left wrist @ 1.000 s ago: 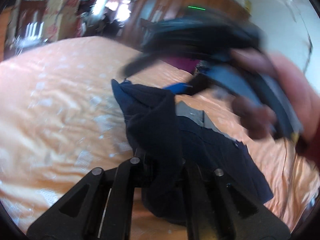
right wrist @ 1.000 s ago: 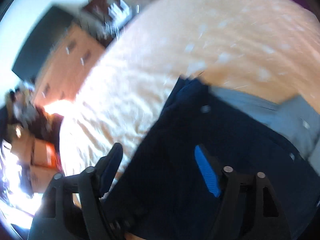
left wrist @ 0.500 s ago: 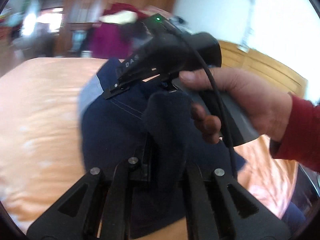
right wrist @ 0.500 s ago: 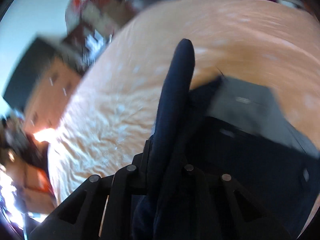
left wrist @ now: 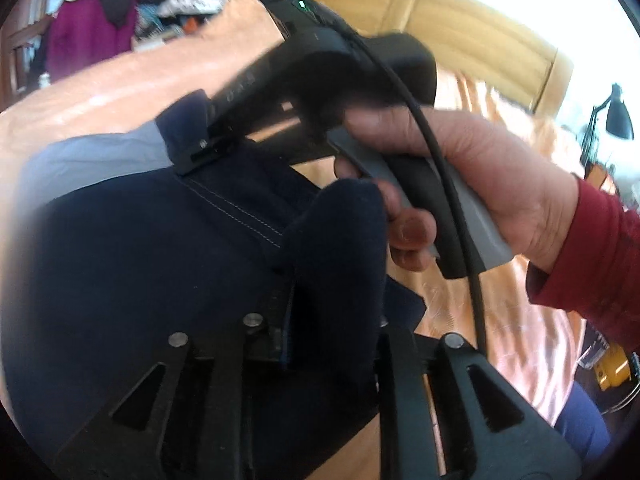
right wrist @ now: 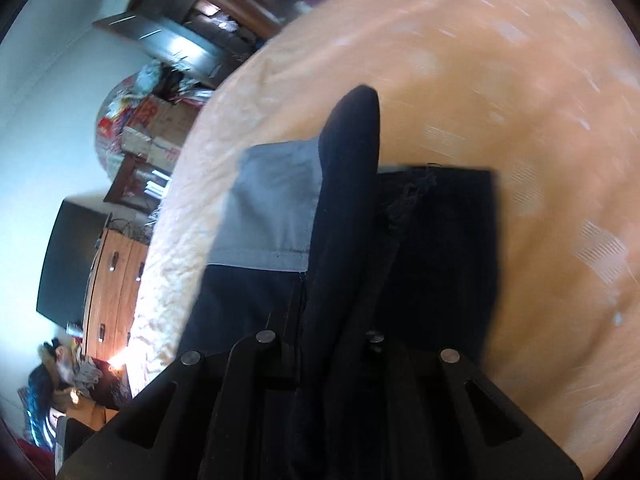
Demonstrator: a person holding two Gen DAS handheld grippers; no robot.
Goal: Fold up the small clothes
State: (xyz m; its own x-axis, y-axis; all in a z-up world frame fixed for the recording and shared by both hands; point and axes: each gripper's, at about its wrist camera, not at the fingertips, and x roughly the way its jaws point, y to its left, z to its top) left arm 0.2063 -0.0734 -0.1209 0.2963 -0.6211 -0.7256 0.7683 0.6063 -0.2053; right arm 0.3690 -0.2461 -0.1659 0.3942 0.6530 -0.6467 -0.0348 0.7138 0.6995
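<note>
A small navy garment (left wrist: 120,264) with a grey panel (left wrist: 92,156) lies on the orange bedspread (left wrist: 100,92). My left gripper (left wrist: 332,264) is shut on a bunched fold of its navy cloth. My right gripper (right wrist: 344,200) is shut on another navy fold that stands up between its fingers. In the left wrist view the right gripper (left wrist: 200,148) pinches the garment's far corner, with the hand (left wrist: 480,184) holding it close ahead. In the right wrist view the garment (right wrist: 440,260) and its grey panel (right wrist: 276,208) lie spread below.
The orange bedspread (right wrist: 520,120) fills most of both views. A wooden headboard (left wrist: 460,20) stands behind. A dresser with a dark screen (right wrist: 108,280), boxes (right wrist: 152,128) and piled clothes (left wrist: 92,28) line the room's edges. A black lamp (left wrist: 618,116) is at the right.
The right gripper went from open over the garment to shut on a navy fold. Both grippers have swung round, so the headboard side now shows, and the garment is drawn flatter.
</note>
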